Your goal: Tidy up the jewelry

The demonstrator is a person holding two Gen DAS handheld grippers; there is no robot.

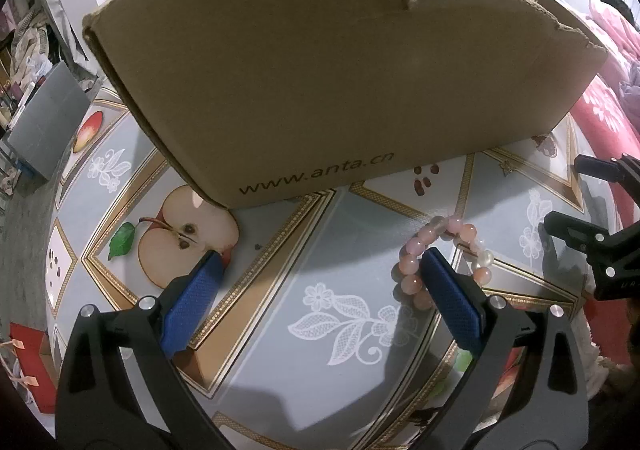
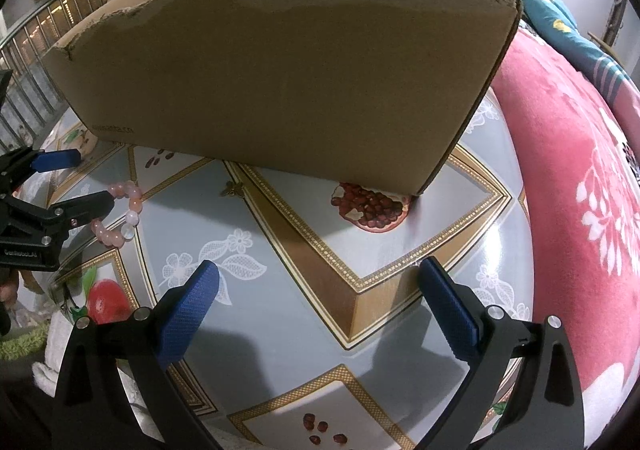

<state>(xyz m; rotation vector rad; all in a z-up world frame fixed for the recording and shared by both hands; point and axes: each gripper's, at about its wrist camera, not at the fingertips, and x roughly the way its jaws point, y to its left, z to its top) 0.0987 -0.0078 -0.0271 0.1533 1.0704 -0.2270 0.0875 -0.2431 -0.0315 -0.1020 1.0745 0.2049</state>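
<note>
One box on patterned tbl.

Both wrist views are evenly lit by soft indoor light from above, slightly dim and cool, with strong fisheye bowing and black vignette at the corners. The tall brown cardboard box with a torn top edge has its near face in shade and drops a soft shadow on the glossy grey fruit-print tablecloth, which shows faint sheen but no hard glare. Blurry grey shadows lie under the black gripper arms near the bottom of each frame; centre is sharp, background clutter at the rims is smeared.
</note>
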